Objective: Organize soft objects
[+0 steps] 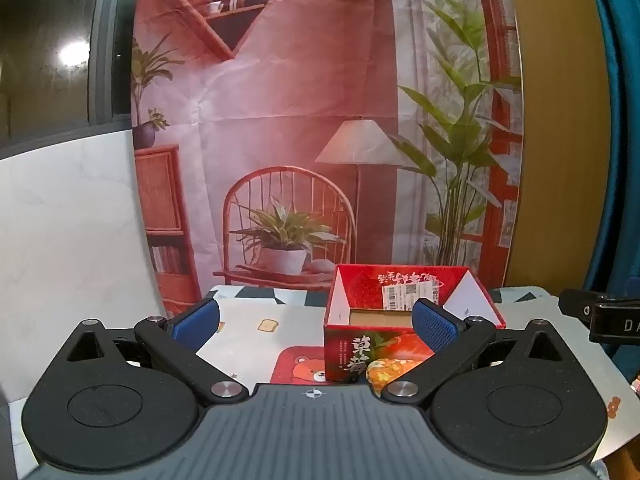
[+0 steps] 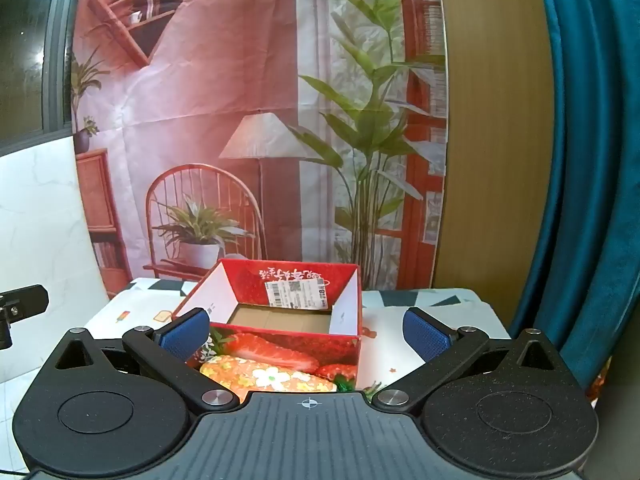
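Backdrop cloth point(image 1: 304, 112): hanging creased behind the table, showing a printed room with shelves, a cane chair, a floor lamp and tall green plants. White marble-look panel point(image 1: 68, 220): standing at the left, its top edge sloping. Dark window point(image 1: 44, 40): sitting above the panel, catching a bright spot of reflected light. Wooden wall point(image 2: 492, 120): running upright just right of the cloth. Teal curtain point(image 2: 592, 160): hanging in folds at the far right.

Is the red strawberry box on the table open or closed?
Open: the red strawberry box has its flaps standing up, with bare cardboard floor visible inside.
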Motion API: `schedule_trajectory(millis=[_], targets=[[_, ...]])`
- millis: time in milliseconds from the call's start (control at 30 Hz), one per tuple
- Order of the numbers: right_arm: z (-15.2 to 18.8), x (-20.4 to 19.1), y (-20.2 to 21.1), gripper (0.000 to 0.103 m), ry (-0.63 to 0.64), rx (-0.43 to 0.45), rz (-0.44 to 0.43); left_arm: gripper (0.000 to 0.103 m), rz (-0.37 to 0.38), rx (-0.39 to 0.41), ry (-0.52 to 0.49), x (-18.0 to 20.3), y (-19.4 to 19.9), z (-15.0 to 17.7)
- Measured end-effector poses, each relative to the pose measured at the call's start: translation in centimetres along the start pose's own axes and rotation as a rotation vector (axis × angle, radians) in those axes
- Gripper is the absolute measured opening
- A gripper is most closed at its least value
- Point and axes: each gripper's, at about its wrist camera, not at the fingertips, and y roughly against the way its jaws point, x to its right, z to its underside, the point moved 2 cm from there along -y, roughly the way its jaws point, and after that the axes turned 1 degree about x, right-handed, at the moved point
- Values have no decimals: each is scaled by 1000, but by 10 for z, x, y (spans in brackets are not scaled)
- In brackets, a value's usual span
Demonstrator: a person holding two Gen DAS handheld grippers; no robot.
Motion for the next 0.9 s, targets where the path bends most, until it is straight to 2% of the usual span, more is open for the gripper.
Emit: schedule_trajectory(millis=[167, 267, 900], targets=[[0, 0, -1, 103, -3, -9, -2, 103, -5, -12, -7, -6, 1, 1], [0, 0, 0, 103, 2, -3, -1, 103, -20, -29, -35, 3, -6, -2], [6, -4, -8, 103, -2, -15, -13, 103, -19, -17, 1, 2, -6, -1]])
